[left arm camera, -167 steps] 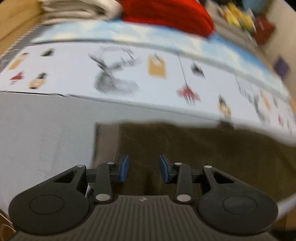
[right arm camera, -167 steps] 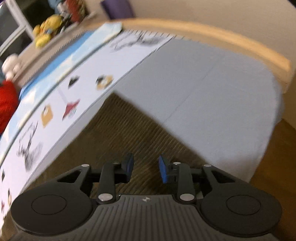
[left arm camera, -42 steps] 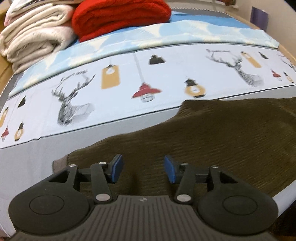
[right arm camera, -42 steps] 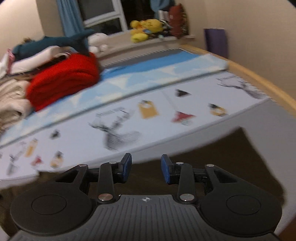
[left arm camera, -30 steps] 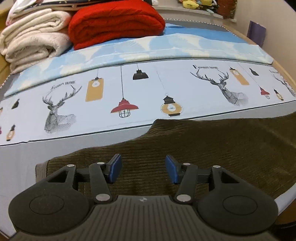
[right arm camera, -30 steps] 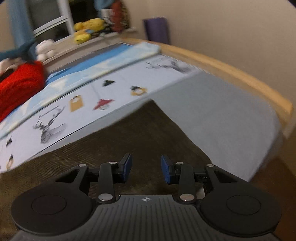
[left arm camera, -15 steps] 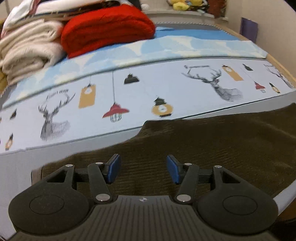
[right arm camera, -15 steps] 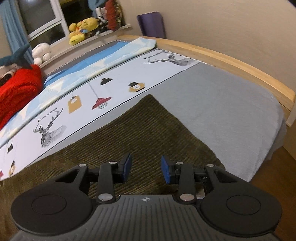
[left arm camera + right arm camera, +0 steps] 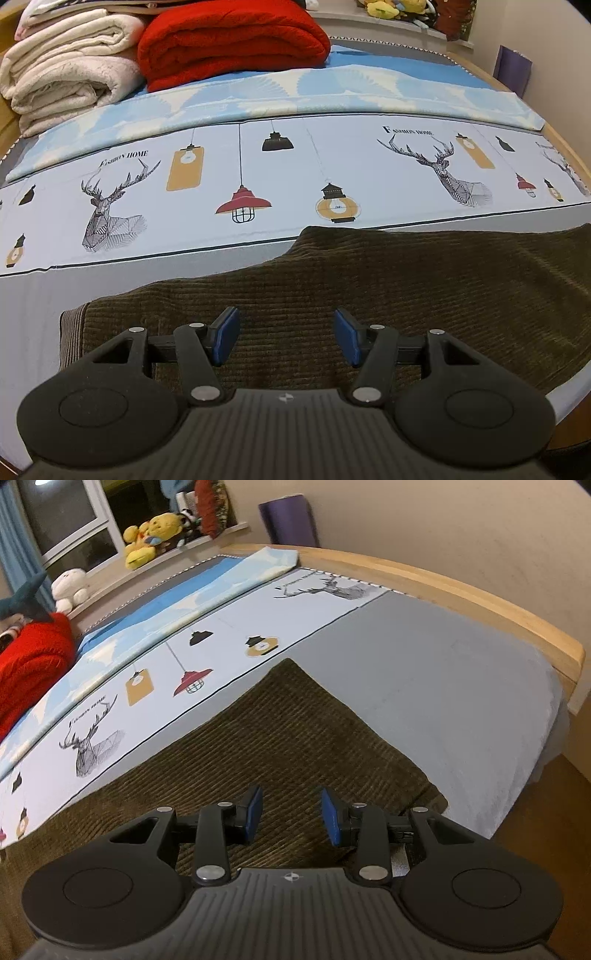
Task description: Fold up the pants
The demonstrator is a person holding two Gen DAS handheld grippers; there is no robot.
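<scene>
Since the frames of five or six seconds back, both my cameras have swung from a blurred, close look at cloth to a sharp view over it; my left claw (image 9: 284,338) stands wider than it did then, its jaws having eased apart a little more within the last second, while my right claw (image 9: 290,816) keeps the same narrow gap.

The pants (image 9: 406,295), dark brown corduroy, lie spread flat on the grey sheet (image 9: 443,686) near the front edge of the bed. In the left view they fill the band from 9 to 3 o'clock, with a ribbed hem at 9 o'clock and a raised corner at 12. In the right view one corner points toward 12 o'clock and another lies at 3 o'clock, beside the right finger.

Both claws hang over the corduroy with blue pads (image 9: 224,334) parted and nothing between them; whether the tips touch the cloth I cannot tell.

Beyond the pants, at 12 o'clock, lies a printed bedcover (image 9: 258,173) with stags and lamps. At 11 o'clock are a folded red blanket (image 9: 232,40) and cream blankets (image 9: 70,81). Stuffed toys (image 9: 151,535) sit on the window ledge; a wooden bed frame (image 9: 461,594) curves at 2 o'clock.
</scene>
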